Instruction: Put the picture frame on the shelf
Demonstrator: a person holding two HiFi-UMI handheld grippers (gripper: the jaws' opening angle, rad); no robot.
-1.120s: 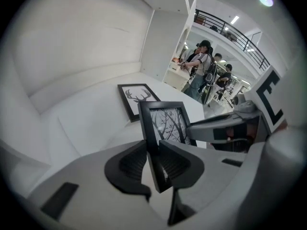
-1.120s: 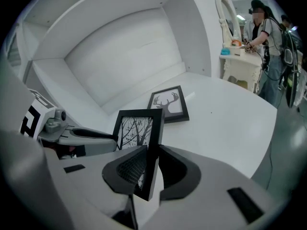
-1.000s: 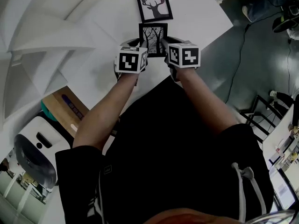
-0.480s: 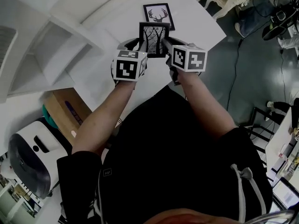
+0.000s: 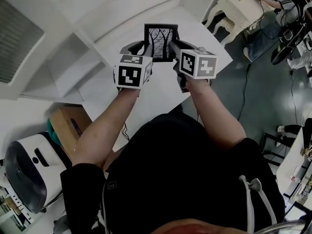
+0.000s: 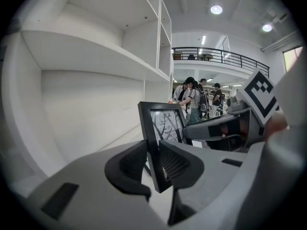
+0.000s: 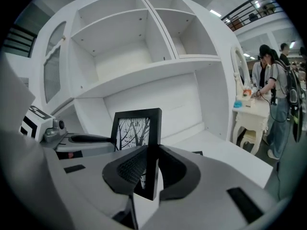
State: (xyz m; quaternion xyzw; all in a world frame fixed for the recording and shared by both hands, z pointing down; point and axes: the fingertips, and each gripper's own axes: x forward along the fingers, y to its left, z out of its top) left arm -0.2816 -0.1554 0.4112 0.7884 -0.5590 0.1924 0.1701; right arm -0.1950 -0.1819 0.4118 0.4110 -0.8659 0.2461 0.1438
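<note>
While both grippers hold the frame (image 5: 161, 42) by its sides, it has come up off the counter (image 5: 141, 101). A second ago, in the head view, it stood low just in front of a deer picture. Now it hangs well above the white top, and that second picture no longer shows there. The left gripper (image 6: 152, 163) is clamped on the frame's left edge and the right gripper (image 7: 148, 169) on its right edge. The frame is upright between them, its tree print facing the person. I judge the lift done and the carry toward the shelf (image 7: 144, 73) under way, with placing not yet begun.

The head view gives the arms and the counter below, but little of the shelf's openings. The right gripper view shows the compartments ahead of and above the frame. The left gripper view shows a long shelf board alongside it, with people far behind.
</note>
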